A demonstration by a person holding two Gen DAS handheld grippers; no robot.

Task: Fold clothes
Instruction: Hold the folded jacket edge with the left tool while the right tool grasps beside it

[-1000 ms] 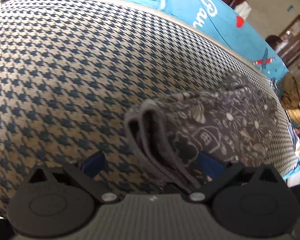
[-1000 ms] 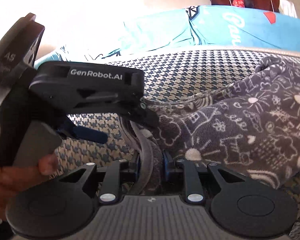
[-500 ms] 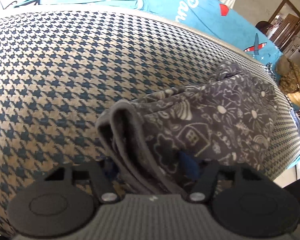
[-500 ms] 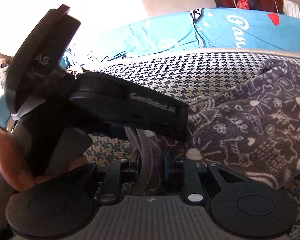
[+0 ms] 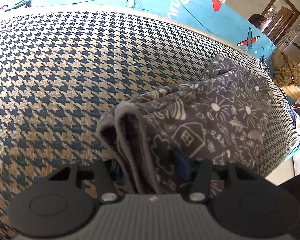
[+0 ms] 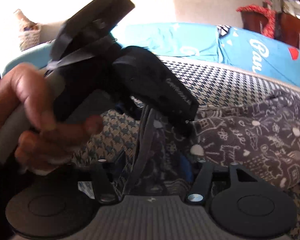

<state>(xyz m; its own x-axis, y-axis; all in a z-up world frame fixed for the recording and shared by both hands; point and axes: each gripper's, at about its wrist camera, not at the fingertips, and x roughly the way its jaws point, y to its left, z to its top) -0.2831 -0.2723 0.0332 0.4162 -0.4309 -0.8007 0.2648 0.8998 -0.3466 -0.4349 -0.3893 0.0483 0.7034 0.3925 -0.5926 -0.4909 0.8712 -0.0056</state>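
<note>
A grey garment with white doodle print (image 5: 220, 120) lies folded on a houndstooth-covered surface (image 5: 60, 70). Its thick folded edge runs between the blue pads (image 5: 183, 165) of my left gripper (image 5: 150, 166), whose jaws are closing and press on it. In the right wrist view the same garment (image 6: 260, 140) spreads to the right. Its edge hangs loosely between the fingers of my right gripper (image 6: 153, 164), whose jaws are opening and stand apart from the cloth. A hand (image 6: 30, 110) holds the left gripper (image 6: 154, 114) just above and behind the right one.
A bright blue blanket with white lettering (image 5: 180, 2) lies behind the houndstooth surface. A wicker basket (image 6: 28, 36) stands far left. A brown patterned cloth heap (image 5: 288, 72) sits at the right edge. A red cloth (image 6: 268, 18) drapes a wooden chair behind.
The left jaws have closed from wide open onto the garment's folded edge. The right jaws, earlier pinched on that edge, have spread apart. The left gripper has rolled and tilted in the right wrist view.
</note>
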